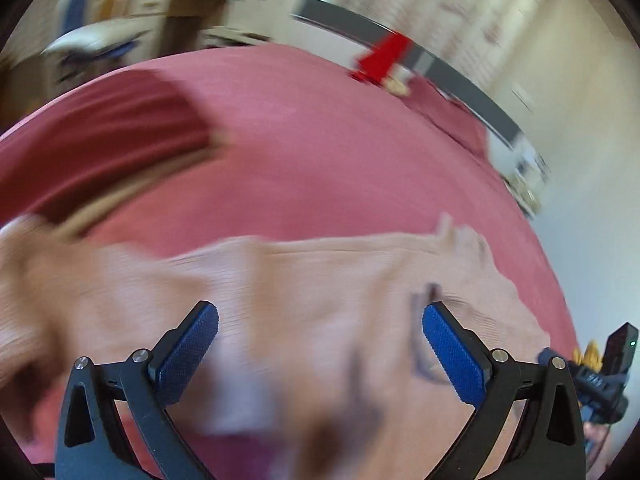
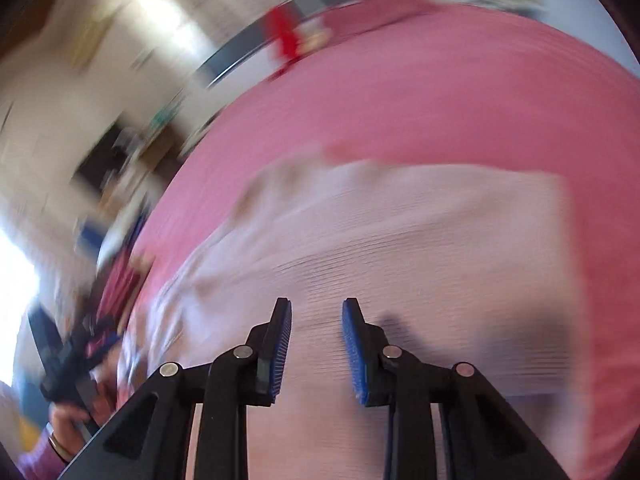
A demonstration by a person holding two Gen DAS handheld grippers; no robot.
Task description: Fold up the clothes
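Both views are badly smeared, so I can give only the broad layout. My left gripper (image 1: 320, 354) hangs over a pale peach top (image 1: 304, 288) spread on the pink bed (image 1: 320, 152), its jaws wide apart with nothing between the blue pads (image 1: 454, 354). The top lies across the near part of the bed; a dark red cloth (image 1: 104, 128) sits far left of it, apart from it. My right gripper (image 2: 316, 350) is also above the top (image 2: 420, 248) — jaws parted by a narrow gap, empty, cloth visible between them. At the left edge of the right view a hand (image 2: 70, 420) grips the other tool. A red object (image 1: 386, 58) stands at the bed's far edge; I cannot tell what it is.
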